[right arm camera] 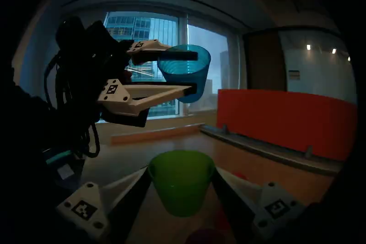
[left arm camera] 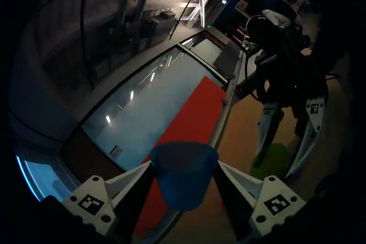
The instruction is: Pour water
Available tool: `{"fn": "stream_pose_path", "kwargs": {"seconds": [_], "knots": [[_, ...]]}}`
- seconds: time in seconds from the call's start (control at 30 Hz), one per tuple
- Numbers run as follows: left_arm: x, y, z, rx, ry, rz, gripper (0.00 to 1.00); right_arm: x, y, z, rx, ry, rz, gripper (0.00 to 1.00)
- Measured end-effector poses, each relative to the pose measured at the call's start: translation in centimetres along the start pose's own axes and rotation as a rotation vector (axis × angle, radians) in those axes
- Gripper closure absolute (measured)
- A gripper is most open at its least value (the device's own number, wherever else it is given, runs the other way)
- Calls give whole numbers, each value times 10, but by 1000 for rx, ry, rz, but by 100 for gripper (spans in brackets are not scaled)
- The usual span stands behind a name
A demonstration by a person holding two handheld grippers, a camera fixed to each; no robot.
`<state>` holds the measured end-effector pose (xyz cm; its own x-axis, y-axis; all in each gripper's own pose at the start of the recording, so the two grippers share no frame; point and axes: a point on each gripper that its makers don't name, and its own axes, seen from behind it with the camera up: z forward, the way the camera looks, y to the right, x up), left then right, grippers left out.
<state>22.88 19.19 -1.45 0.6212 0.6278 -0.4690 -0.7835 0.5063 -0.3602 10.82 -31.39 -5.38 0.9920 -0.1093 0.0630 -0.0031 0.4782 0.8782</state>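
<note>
A translucent blue cup (left arm camera: 184, 174) sits between the fingers of my left gripper (left arm camera: 184, 177), which is shut on it. In the right gripper view the same blue cup (right arm camera: 185, 77) hangs in the air, roughly upright, held by the left gripper (right arm camera: 190, 72) above and beyond the green cup. My right gripper (right arm camera: 182, 184) is shut on a green cup (right arm camera: 181, 181), upright with its mouth open upward. In the left gripper view the green cup (left arm camera: 273, 161) shows low at the right, between the right gripper's white fingers (left arm camera: 307, 139). I cannot see any water in either cup.
A wooden table (right arm camera: 256, 161) lies below. A red divider panel (right arm camera: 288, 118) runs along its far edge on a metal rail (right arm camera: 270, 150). Tall windows (right arm camera: 151, 38) stand behind. A dark-sleeved arm and cables (right arm camera: 73, 88) are at the left. Something pink (right arm camera: 206, 235) lies at the bottom.
</note>
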Motion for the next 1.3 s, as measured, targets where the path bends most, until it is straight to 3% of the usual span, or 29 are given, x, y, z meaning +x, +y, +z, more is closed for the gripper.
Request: {"fn": "stream_pose_path", "kwargs": {"seconds": [0.67,1.3], "knots": [[8,-1,0,2,-2,104,15,-1,-3,3,7,1,-1,8],[11,0,2,8,1,160,15,0,-2,1,6,-2,-10,9]]}}
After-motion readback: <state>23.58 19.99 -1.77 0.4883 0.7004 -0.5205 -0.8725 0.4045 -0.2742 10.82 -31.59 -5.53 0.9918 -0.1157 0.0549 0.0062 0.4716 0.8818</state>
